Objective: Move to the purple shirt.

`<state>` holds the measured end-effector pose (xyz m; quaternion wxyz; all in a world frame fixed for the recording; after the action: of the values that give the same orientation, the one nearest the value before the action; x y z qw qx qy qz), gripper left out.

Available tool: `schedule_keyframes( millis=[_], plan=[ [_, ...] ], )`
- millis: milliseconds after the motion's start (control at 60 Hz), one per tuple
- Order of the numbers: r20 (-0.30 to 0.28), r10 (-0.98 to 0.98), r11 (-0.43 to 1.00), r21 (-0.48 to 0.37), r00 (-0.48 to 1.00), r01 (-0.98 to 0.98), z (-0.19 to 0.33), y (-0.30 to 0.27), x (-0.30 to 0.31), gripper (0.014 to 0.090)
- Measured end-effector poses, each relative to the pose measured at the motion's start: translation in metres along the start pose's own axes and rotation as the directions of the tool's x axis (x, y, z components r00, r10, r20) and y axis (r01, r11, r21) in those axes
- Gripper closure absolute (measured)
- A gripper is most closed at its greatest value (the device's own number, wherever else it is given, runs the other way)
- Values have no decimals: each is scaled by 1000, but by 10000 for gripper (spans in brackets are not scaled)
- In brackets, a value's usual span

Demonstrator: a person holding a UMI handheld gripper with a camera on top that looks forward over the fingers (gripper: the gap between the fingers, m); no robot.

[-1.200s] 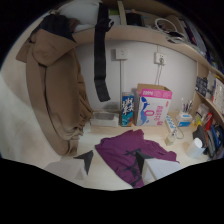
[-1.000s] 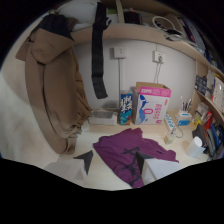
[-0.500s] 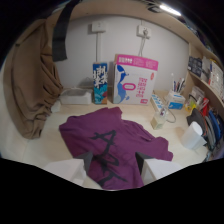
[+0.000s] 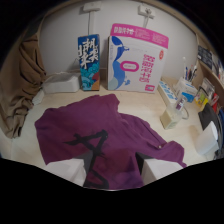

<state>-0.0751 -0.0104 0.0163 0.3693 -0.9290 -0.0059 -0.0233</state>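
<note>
A purple shirt [image 4: 105, 135] with a black mark on it lies spread flat on the light wooden desk [image 4: 145, 107]. My gripper [image 4: 112, 172] hovers just above the shirt's near edge, its two white fingers [image 4: 67, 172] apart with only purple cloth showing between them. The fingers stand open and press on nothing.
Beyond the shirt, a pink and white box [image 4: 135, 57] and a blue carton [image 4: 89, 60] stand against the wall. A white tray [image 4: 60, 82] sits beside the carton. A brown garment [image 4: 20, 90] hangs off to one side. Small bottles and desk clutter [image 4: 175, 105] stand on the other side.
The gripper has moved forward and down toward the desk. The shirt now fills the space ahead of and between the fingers, and the boxes appear much closer.
</note>
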Motion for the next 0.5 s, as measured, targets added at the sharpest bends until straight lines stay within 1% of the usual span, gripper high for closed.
schedule_keyframes(
  millis=[200, 500],
  plan=[
    [10, 1, 1000, -14, 1000, -1, 10, -2, 1, 180],
    [19, 3, 1000, -15, 1000, -3, 8, -2, -1, 176]
  ],
)
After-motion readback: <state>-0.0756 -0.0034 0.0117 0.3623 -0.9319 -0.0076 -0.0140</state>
